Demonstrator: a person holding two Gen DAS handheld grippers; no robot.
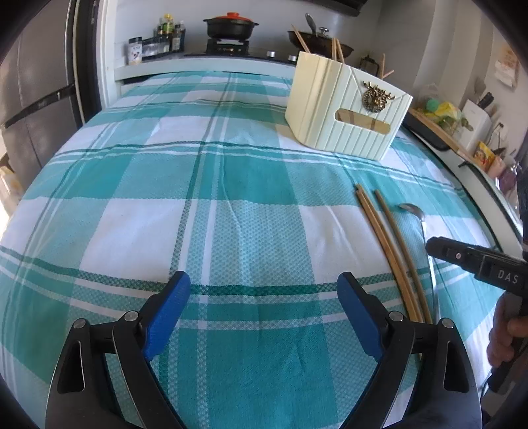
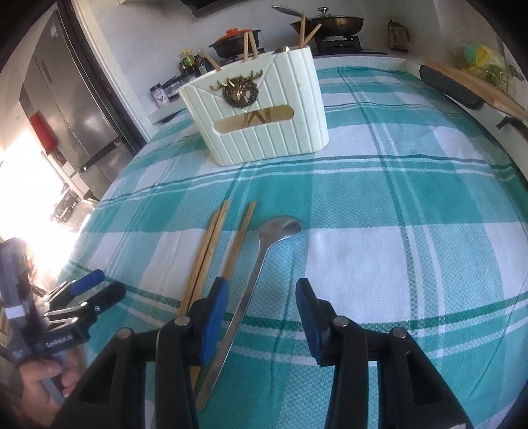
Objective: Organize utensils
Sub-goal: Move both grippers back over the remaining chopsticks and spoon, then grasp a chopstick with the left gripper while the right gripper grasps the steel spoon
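A cream ribbed utensil holder [image 1: 346, 109] [image 2: 260, 115] stands on the teal checked tablecloth, with several chopsticks sticking out of it. Three wooden chopsticks [image 1: 389, 250] [image 2: 211, 250] and a metal spoon [image 1: 419, 221] [image 2: 264, 264] lie flat on the cloth. My left gripper [image 1: 264, 297] is open and empty, left of the chopsticks. My right gripper [image 2: 260, 303] is open and empty, low over the spoon's handle, with its jaws either side of it. Each gripper shows in the other's view: the right one at the right edge [image 1: 475, 260], the left one at the lower left [image 2: 85, 297].
The tablecloth [image 1: 198, 198] [image 2: 396, 214] covers the whole table. Behind it a counter holds a black pot with a red lid [image 1: 231, 24], a wok [image 2: 340, 21] and bottles [image 1: 168, 33]. A fridge [image 2: 66, 99] stands to the left. A cutting board [image 2: 475, 82] lies at the right.
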